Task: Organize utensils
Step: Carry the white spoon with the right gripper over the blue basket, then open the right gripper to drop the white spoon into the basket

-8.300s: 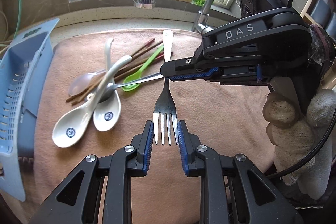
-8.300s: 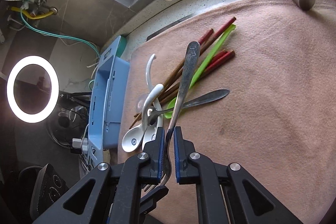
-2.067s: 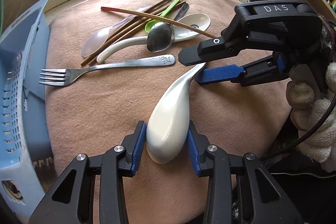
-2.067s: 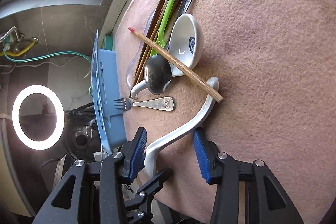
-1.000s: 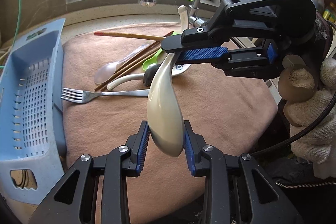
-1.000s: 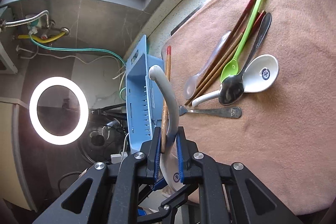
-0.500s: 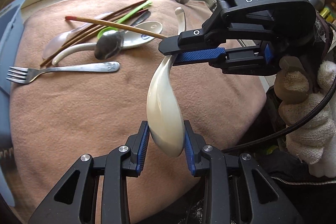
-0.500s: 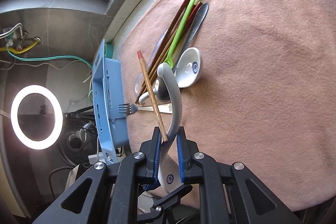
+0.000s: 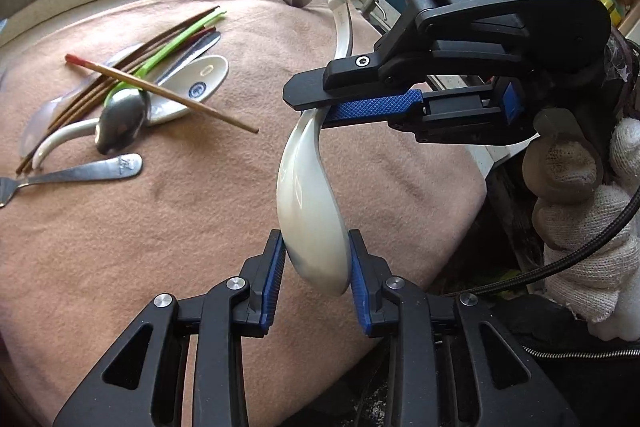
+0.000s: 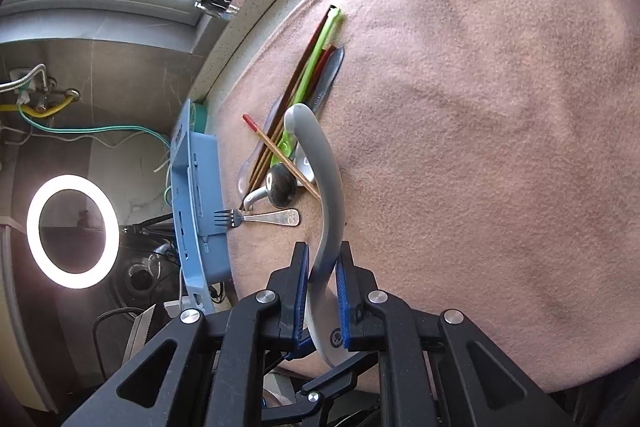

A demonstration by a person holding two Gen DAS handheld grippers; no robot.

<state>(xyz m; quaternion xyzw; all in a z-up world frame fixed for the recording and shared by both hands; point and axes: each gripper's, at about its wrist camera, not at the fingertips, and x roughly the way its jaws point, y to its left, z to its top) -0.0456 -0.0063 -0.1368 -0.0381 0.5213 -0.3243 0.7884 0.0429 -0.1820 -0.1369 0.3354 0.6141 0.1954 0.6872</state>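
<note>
Overhanging the blue basket (image 10: 198,187), fork (image 10: 260,217) tines cross its rim.

The fork (image 9: 60,179) loses its tines off the left edge in the left wrist view. The ceramic spoon (image 10: 326,211) has its bowl mostly buried behind the right gripper (image 10: 322,291) pads in the right wrist view, logo barely readable.
</note>
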